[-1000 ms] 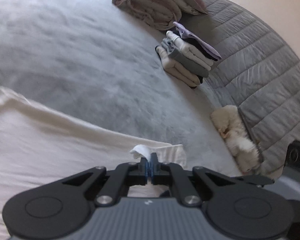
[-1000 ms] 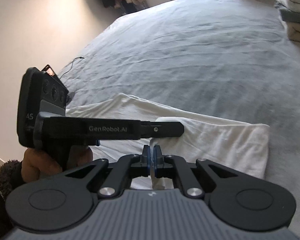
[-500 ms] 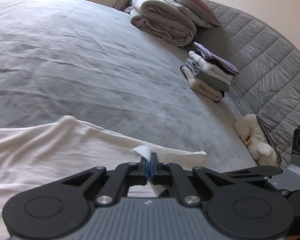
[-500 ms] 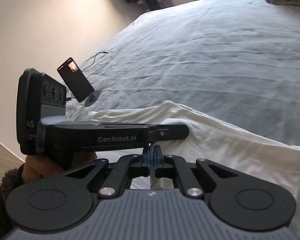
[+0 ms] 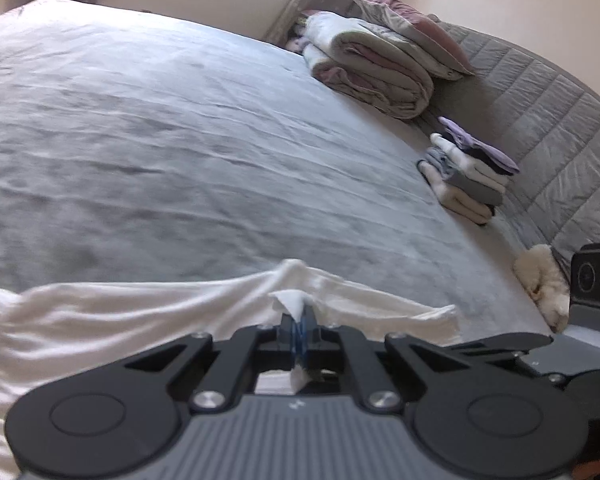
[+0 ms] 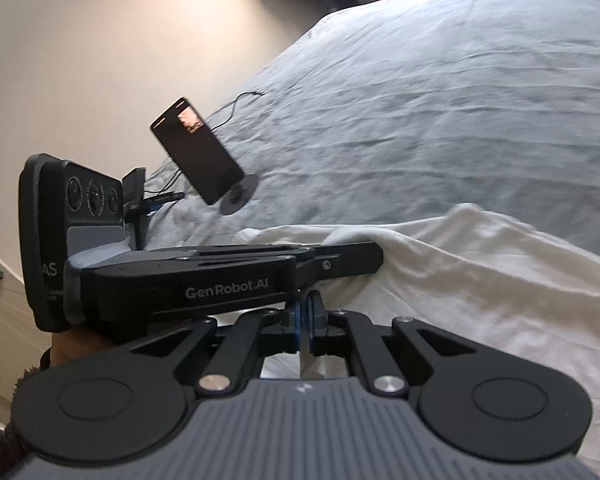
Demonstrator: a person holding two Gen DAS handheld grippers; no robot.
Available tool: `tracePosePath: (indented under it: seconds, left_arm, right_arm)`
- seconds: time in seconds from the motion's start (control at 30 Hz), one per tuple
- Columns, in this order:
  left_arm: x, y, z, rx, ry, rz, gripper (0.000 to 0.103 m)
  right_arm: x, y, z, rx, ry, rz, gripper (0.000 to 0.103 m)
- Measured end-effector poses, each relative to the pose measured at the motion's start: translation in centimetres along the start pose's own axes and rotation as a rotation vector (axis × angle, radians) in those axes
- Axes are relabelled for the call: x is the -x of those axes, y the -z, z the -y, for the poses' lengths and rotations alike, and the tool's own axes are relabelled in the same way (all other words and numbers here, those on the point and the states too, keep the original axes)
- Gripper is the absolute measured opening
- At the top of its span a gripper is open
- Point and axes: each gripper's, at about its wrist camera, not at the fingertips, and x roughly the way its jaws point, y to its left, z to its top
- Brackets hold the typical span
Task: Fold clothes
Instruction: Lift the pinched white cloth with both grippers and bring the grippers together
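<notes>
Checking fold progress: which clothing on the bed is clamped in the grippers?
The white garment in front; the folded stack sits untouched by the headboard.

Garment (image 5: pixel 140 312) cream-white, plain. Bed sheet (image 5: pixel 180 140) pale grey, no print. Headboard (image 5: pixel 560 140) grey, quilted in rectangles. Folded stack (image 5: pixel 468 176): lilac, black, white, grey, beige layers. Duvet roll (image 5: pixel 372 68) off-white with dusty pink; pillow (image 5: pixel 412 28) mauve and cream. Fluffy toy (image 5: pixel 544 284) cream. Left tool (image 5: pixel 300 330) black with blue pads, grey ribbed body. Phone (image 6: pixel 200 156) black.

Both grippers carried white garment (image 5: pixel 140 312) sideways across bed (image 5: pixel 180 140); phone (image 6: pixel 198 156) now visible.
</notes>
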Motion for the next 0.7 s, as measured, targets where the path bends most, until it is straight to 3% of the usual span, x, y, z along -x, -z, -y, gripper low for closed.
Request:
tracePosePath:
  seconds: [0.7]
  left_arm:
    - [5.3,-0.2,-10.0,0.11,-0.118,0.045,0.002]
  right_arm:
    - [-10.8,-1.3,-5.4,0.038,-0.097,-0.05,0.006]
